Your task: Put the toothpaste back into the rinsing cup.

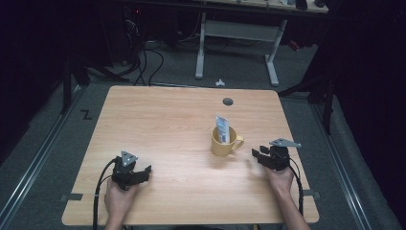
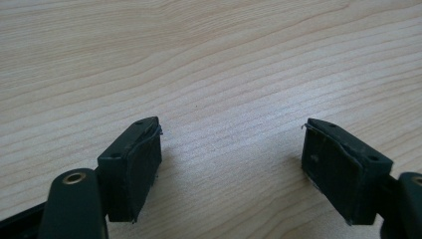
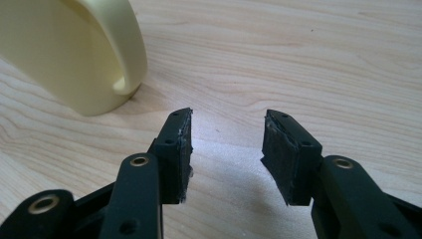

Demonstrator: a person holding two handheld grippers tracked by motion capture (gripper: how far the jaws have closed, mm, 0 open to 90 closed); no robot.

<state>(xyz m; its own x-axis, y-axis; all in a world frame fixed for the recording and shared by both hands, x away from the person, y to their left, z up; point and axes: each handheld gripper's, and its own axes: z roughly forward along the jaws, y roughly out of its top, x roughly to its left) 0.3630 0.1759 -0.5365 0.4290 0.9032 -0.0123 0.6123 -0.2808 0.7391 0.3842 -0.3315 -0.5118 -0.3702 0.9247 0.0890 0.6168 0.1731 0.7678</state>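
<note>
- L gripper [image 1: 143, 171]: low over table [image 1: 163, 120] near front-left, jaws spread wide, nothing betw.
- R gripper [image 1: 257, 154]: jaws apart, empty, just beside yellow mug [image 1: 224, 141] handle.
- Mug right of centre, blue-white packet [image 1: 221, 128] upright inside.

Bare table [image 1: 163, 124] lies open all round; one obstacle, the yellow mug [image 1: 224, 142], stands near the right gripper [image 1: 261, 155].

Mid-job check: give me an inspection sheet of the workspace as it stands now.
Surface: wooden table, round hole near far edge.
Job's things: yellow mug, upright, handle toward right hand-held gripper; blue-white tube standing in it.
Clutter: nothing seen.
Grippers: left hand-held gripper open, empty; right hand-held gripper open, empty, beside the mug.
Cables: one trails from each gripper.
Surroundings: grey floor, white desk frame, floor cables.
</note>
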